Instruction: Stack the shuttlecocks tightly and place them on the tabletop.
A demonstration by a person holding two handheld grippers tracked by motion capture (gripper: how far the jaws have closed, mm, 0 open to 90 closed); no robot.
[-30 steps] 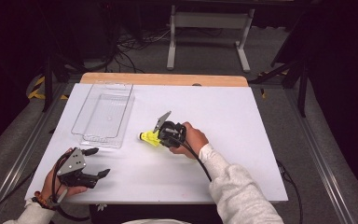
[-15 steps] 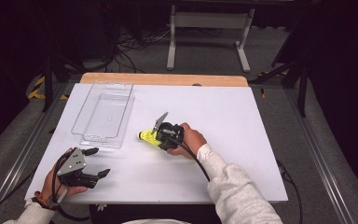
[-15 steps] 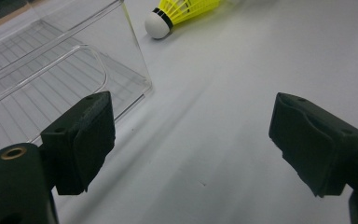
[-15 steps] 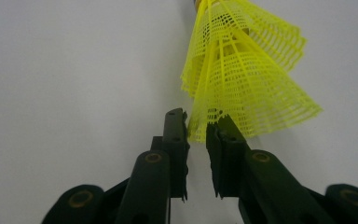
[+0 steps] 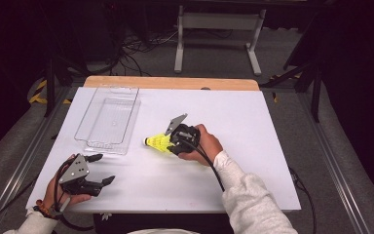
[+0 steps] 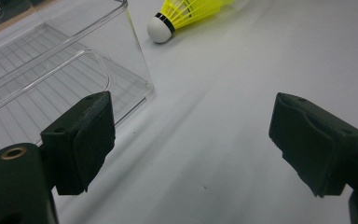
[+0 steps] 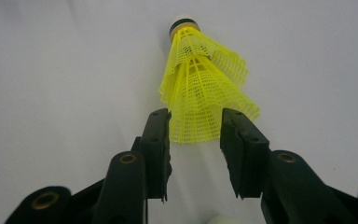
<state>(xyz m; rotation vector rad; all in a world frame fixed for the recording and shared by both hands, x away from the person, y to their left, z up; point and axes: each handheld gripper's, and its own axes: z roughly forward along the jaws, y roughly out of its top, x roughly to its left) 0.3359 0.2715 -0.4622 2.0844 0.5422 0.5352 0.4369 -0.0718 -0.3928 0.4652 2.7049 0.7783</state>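
Jaws of your right hand-held gripper (image 7: 195, 140) have just been opening and now stand a little apart on either side of the skirt end of the yellow shuttlecock (image 7: 200, 88); in the right gripper view the pads flank the mesh without visibly pressing it, so read the grip as released. Seen from the high view, this right hand-held gripper (image 5: 175, 139) lies low over the white desk (image 5: 253, 146), near its middle, with the shuttlecock (image 5: 158, 143) lying on its side, its white cap pointing toward the clear plastic tray (image 5: 108, 119), near it but not touching. Your left hand-held gripper (image 5: 102, 168) rests at the near left part of the desk, its jaws spread wide and holding nothing; its own view looks past the tray's corner (image 6: 135, 60) to the shuttlecock's cap (image 6: 161, 29). Handling, as a judgement: the shuttlecock is very light, and its open plastic mesh skirt is springy and will buckle under a hard squeeze, while the rounded cap is firmer but likely to slip. Take hold across the skirt close to the cap, where the mesh is narrowest and stiffest, and close gently. The tray looks rigid, smooth and light enough to slide if nudged.
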